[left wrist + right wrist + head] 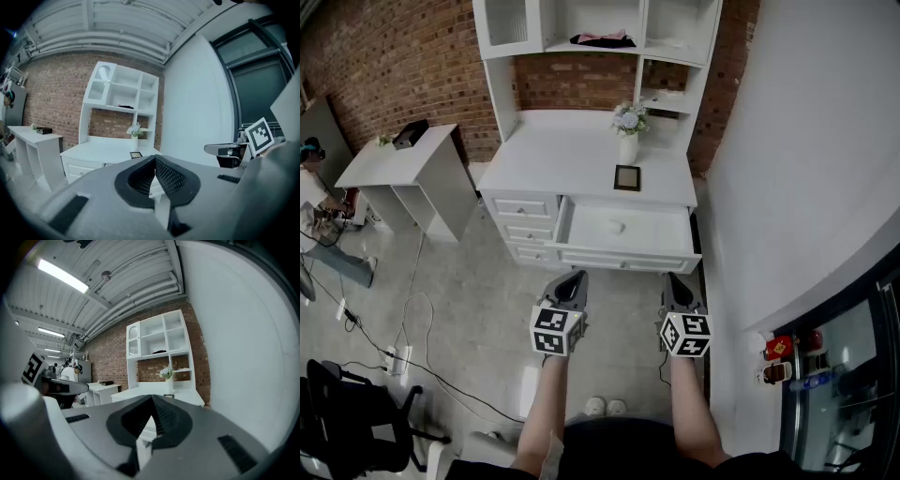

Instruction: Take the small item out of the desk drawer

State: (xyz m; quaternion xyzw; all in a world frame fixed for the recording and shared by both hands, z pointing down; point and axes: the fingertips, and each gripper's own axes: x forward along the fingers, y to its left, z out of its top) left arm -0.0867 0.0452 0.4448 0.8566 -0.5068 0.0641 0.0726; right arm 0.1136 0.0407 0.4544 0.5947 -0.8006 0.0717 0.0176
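White desk (562, 159); open drawer (623, 260); small item (616, 226)

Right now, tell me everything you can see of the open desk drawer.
The drawer is white, wide and shallow, and looks like painted wood. It stands pulled well out from under the right part of the white desk. No handle can be made out on its long front panel. Its inside is bare white except for one small pale rounded item lying near the middle. A stack of three small shut drawers sits at its left. Nothing reaches into it.
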